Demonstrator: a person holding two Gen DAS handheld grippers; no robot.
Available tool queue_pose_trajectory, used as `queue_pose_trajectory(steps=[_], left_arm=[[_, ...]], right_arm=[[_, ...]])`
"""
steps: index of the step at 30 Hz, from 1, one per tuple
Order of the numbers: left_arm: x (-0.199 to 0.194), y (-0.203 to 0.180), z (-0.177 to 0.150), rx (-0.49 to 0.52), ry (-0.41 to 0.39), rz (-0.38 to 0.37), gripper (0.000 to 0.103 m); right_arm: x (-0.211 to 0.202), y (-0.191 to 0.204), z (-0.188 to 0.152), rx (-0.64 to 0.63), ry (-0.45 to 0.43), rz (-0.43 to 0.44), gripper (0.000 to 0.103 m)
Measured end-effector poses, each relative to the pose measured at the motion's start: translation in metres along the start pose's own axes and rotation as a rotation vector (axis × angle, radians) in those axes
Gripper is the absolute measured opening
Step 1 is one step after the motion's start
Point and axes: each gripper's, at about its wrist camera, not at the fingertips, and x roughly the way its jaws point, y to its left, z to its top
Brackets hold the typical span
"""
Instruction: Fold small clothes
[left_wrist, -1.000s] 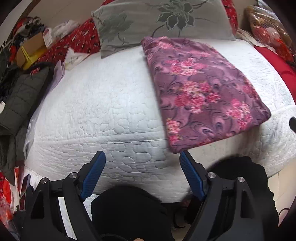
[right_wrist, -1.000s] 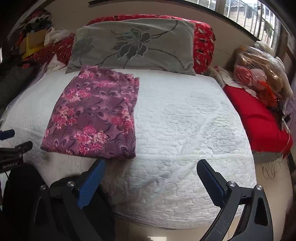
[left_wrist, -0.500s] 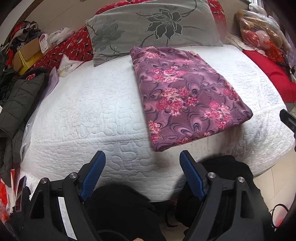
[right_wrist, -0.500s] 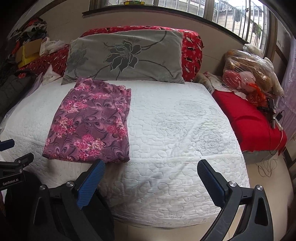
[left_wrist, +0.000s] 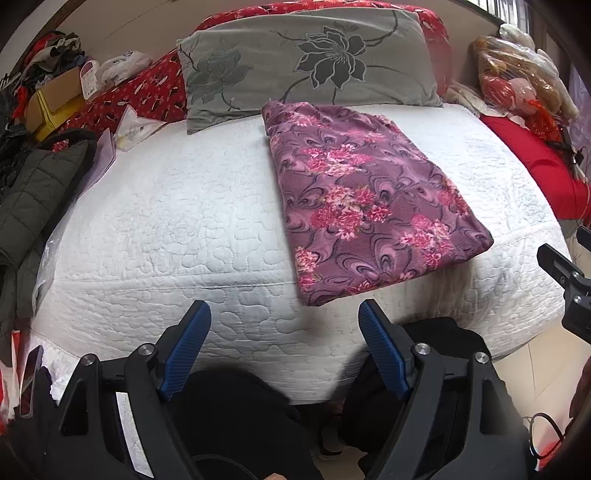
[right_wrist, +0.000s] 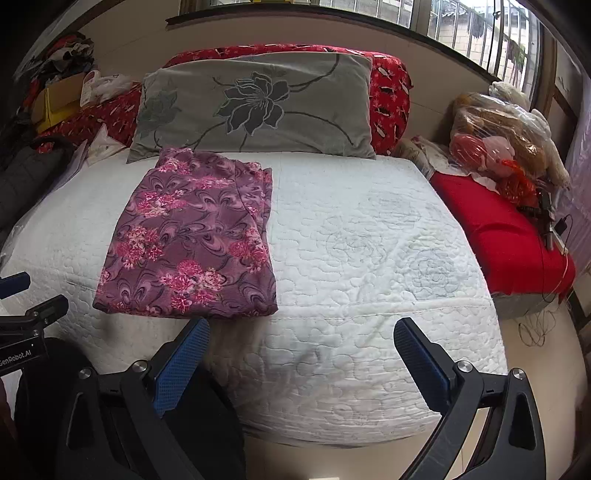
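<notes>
- Nearest the cameras, the left gripper (left_wrist: 284, 325) and the right gripper (right_wrist: 301, 341) each hang off the front edge of the bed with their blue-padded jaws spread wide — neither holds anything, and neither touches cloth.
- Just beyond them runs the front edge of the white quilted mattress (right_wrist: 369, 258), its side panel dropping toward the floor.
- On the mattress lies the purple floral garment (right_wrist: 192, 240), (left_wrist: 365, 210), laid flat as a neat rectangle with layered edges along its right side; its near hem sits at the front seam of the bed, its far end just short of the pillow.
- Behind it, a grey flower-print pillow (right_wrist: 255, 107) leans on a red patterned cushion (right_wrist: 389, 96).
- Judging by the tidy shape, this piece looks already folded at least once — the step in hand seems to be a pause between folds, or the end of this item.
- If another fold is wanted, the next move calls for both grippers to reach in, pinch the two near corners at the hem and carry them toward the pillow end, keeping the layers aligned.
</notes>
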Motion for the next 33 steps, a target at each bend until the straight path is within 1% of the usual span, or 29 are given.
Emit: queue_pose_trajectory(steps=[11, 14, 27, 33], left_arm=[[-0.008, -0.006, 0.0, 0.011, -0.005, -0.049, 0.083], [-0.011, -0.009, -0.001, 0.02, -0.01, -0.046, 0.083], [-0.019, -0.022, 0.0, 0.036, -0.001, -0.083, 0.083], [-0.021, -0.024, 0.0, 0.038, 0.0, -0.092, 0.083]], right_arm=[[-0.009, -0.011, 0.001, -0.013, -0.022, -0.028, 0.101], [-0.009, -0.013, -0.001, -0.012, -0.019, -0.034, 0.101], [-0.015, -0.028, -0.002, 0.038, -0.025, -0.021, 0.101], [-0.018, -0.029, -0.003, 0.038, -0.031, -0.01, 0.101]])
